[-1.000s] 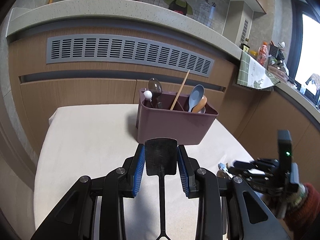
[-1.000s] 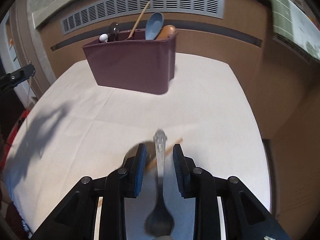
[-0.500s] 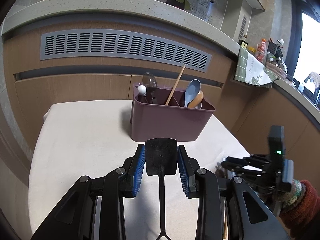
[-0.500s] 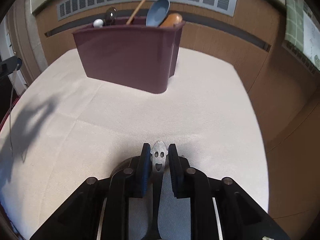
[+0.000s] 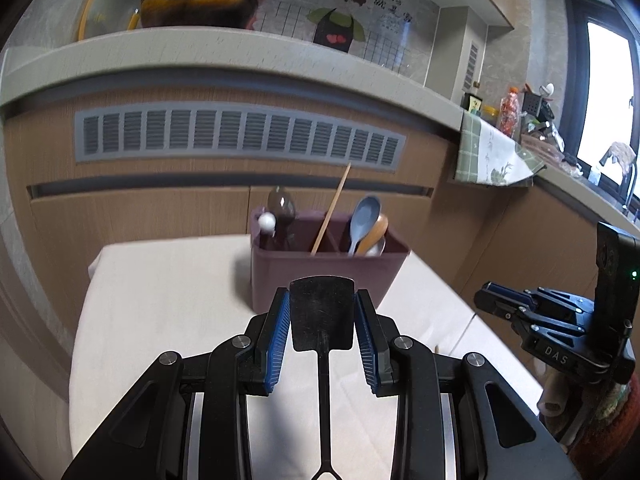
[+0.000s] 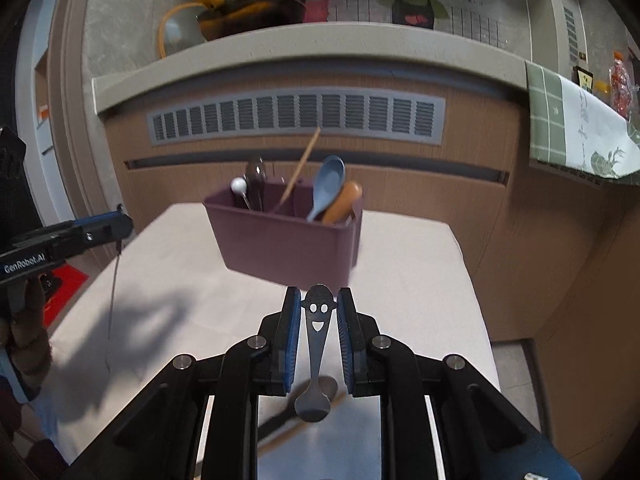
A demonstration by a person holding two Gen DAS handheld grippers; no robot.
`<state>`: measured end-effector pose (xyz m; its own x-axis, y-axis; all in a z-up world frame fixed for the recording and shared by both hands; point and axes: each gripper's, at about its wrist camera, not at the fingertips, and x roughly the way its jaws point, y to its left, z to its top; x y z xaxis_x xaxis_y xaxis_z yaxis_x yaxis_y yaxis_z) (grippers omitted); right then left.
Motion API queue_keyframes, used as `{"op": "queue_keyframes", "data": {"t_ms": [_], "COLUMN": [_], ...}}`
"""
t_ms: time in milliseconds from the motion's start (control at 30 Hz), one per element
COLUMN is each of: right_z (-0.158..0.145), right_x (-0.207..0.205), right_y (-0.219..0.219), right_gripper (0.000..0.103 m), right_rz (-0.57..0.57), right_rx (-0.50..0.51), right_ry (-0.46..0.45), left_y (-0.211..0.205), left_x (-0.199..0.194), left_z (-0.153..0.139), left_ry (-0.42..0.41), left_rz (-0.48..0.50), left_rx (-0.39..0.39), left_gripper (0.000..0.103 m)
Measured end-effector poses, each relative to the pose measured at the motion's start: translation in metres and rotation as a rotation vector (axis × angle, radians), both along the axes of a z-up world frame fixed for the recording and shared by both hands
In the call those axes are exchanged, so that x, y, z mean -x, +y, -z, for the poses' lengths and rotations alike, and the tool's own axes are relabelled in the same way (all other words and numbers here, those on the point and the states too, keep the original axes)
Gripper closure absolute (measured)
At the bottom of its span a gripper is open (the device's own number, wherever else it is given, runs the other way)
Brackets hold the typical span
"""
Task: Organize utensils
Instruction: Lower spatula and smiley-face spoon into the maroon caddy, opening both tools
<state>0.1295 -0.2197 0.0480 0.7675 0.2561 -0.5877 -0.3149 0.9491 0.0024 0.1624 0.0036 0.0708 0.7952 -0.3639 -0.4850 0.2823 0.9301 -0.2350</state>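
Note:
My left gripper (image 5: 322, 322) is shut on a black spatula (image 5: 322, 316), blade forward and handle hanging down, held above the white table (image 5: 160, 304). My right gripper (image 6: 318, 322) is shut on a grey metal spoon (image 6: 317, 320) with a smiley-face handle end, its bowl hanging below. Both are lifted and point at the maroon utensil caddy (image 5: 320, 276), also in the right wrist view (image 6: 284, 246). The caddy holds a blue spoon (image 6: 328, 184), a wooden spoon (image 6: 344, 198), a chopstick (image 6: 300, 170) and a dark spoon (image 6: 256, 176).
A wooden chopstick (image 6: 304, 424) lies on the table under my right gripper. Behind the caddy is a wooden cabinet front with a grey vent (image 5: 240, 136) under a counter ledge. The table's right edge (image 6: 472, 280) drops to the floor.
My right gripper has shut on the smiley spoon and lifted it off the table. Both grippers have risen and tilted up; the left still holds the spatula.

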Motion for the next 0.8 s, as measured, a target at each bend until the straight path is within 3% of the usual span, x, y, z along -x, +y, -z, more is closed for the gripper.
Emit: {"op": "queue_keyframes", "data": {"t_ms": [133,300,433,533,700,800], "right_z": [-0.031,-0.112,-0.144,-0.138,-0.104,-0.077], "right_x": [-0.015,-0.039,-0.073,-0.094,-0.126,-0.144], "right_y": [0.011,0.023,0.033,0.040,0.044,0.044], "right_gripper": [0.087,0.087,0.087,0.087,0.087,0.086], "right_rz": [-0.021,-0.026,-0.009,0.003,0.003,-0.020], "right_rx": [-0.028,-0.039,-0.024,0.001,-0.009,-0.027], "right_ry": [-0.066,-0.252,-0.308,-0.309,-0.231,-0.163], "left_y": [0.001,0.003,0.000,-0.003,-0.008,-0.013], "left_x": [-0.019,-0.056,-0.088,-0.115,-0.150,-0.165], "left_z": [-0.043,-0.101,-0.103,-0.086,-0.045,-0.018], "left_ry": [-0.113,-0.345,-0.434,-0.421,-0.347,-0.244], "left_rz": [-0.002,-0.057,-0.109,-0.110,-0.101,-0.052], "left_rx": [0.039,0.110,0.115,0.124,0.152,0.125], "left_gripper": [0.070,0.070,0.070,0.070,0.070,0.060]}}
